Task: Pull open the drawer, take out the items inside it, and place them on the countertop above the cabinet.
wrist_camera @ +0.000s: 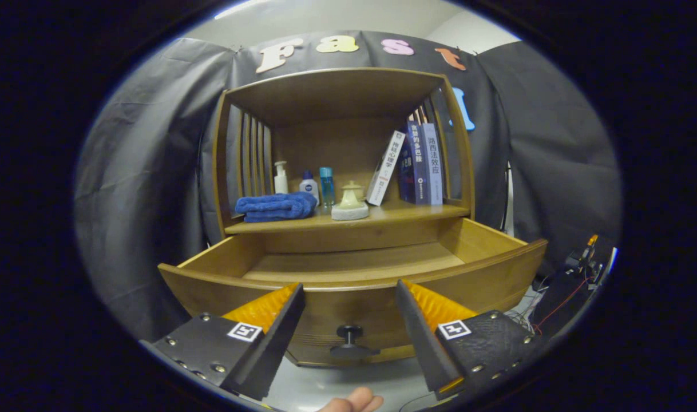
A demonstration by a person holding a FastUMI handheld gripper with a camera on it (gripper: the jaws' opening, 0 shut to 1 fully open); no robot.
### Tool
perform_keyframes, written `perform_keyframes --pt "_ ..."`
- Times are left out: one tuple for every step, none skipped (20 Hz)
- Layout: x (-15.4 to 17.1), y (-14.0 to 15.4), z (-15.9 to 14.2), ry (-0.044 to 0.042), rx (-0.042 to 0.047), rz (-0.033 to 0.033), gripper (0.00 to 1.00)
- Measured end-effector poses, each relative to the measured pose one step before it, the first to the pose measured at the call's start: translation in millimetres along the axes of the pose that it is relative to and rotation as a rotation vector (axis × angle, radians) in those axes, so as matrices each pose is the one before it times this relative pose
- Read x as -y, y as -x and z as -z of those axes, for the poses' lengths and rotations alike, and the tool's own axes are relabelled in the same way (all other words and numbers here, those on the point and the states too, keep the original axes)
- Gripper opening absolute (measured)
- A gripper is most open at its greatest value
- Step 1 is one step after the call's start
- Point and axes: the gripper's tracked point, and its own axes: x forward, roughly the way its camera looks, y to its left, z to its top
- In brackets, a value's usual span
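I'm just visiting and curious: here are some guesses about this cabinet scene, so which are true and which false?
1. The drawer is pulled open. True.
2. The gripper is clamped on the drawer knob. False: its fingers are spread, with the knob in the gap, untouched.
3. A blue towel lies on the countertop. True.
4. The books lie flat in the drawer. False: they stand on the countertop.
5. The towel sits beside the books. False: bottles stand between them.

Books [420, 163]: you are seeing them leaning at the shelf's right end.
Cables [577, 269]: lying tangled right of the cabinet.
Cloth wall [148, 171]: hanging behind.
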Motion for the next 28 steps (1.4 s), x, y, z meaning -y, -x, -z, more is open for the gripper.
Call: perform_keyframes --pt "0.45 -0.19 -1.55 0.00312 0.00858 0.00235 0.96" --pt "0.66 -0.72 2.15 0.00584 -0.00215 0.00266 0.96" --pt "0.52 0.3 -0.62 0.00159 0.00212 0.00032 0.96" --pt "0.14 -1.07 -0.39 -0.00616 -0.00043 -0.00205 0.96" --pt "0.41 -0.85 0.01 -0.00497 -0.0004 -0.00273 0.96" --pt "0.75 -2.09 0.03 -0.00103 -0.00314 -0.00309 0.96" --pt "0.57 -1.29 -0.49 0.00003 -0.00237 -0.00248 0.96" --pt "0.76 -0.95 0.42 0.001 -0.00504 -0.00281 0.96" --pt "0.8 -0.3 -0.78 0.00043 -0.00062 -0.00207 0.96" --pt "0.48 -0.96 0.14 -0.00098 -0.00221 -0.00216 0.96" --pt "-0.19 -1.41 -0.82 -0.0023 -0.00005 -0.00234 0.96" --pt "0.49 -0.57 0.31 -0.00121 -0.00182 -0.00201 0.96" --pt "0.4 -0.82 -0.63 -0.00059 0.00001 -0.0019 0.96" --pt "0.58 -0.76 -0.12 0.00027 -0.00132 -0.00135 0.96" --pt "0.8 -1.39 -0.61 -0.00235 0.00013 -0.00033 0.96" --pt "0.09 -1.04 1.06 -0.00451 -0.00085 -0.00111 0.97" --pt "0.28 -0.47 -0.23 -0.00732 0.00253 -0.00202 0.97" --pt "-0.12 -0.45 -0.47 -0.0054 0.0036 -0.0029 0.97" --pt "0.28 -0.22 -0.63 -0.00309 0.00607 -0.00134 0.97" --pt "0.55 -0.71 0.66 -0.00091 0.00199 -0.00065 0.97" --pt "0.25 -1.33 -0.35 -0.00169 0.00167 -0.00073 0.97" --pt "-0.31 -2.58 -0.11 -0.00168 -0.00122 -0.00064 0.97" --pt "-0.33 -1.95 -0.88 0.00495 -0.00134 0.00148 0.97" --pt "0.07 -3.46 0.31 0.00034 -0.00282 0.00004 0.97" --pt "-0.11 -2.15 -0.96 -0.00234 -0.00174 -0.00119 0.97" --pt "0.21 -3.82 -0.84 -0.00268 -0.00216 -0.00183 0.97" --pt "0.29 -2.1 -1.6 -0.0032 0.00142 -0.0015 0.97" --pt "0.39 -1.7 -1.43 -0.004 0.00209 -0.00253 0.97"
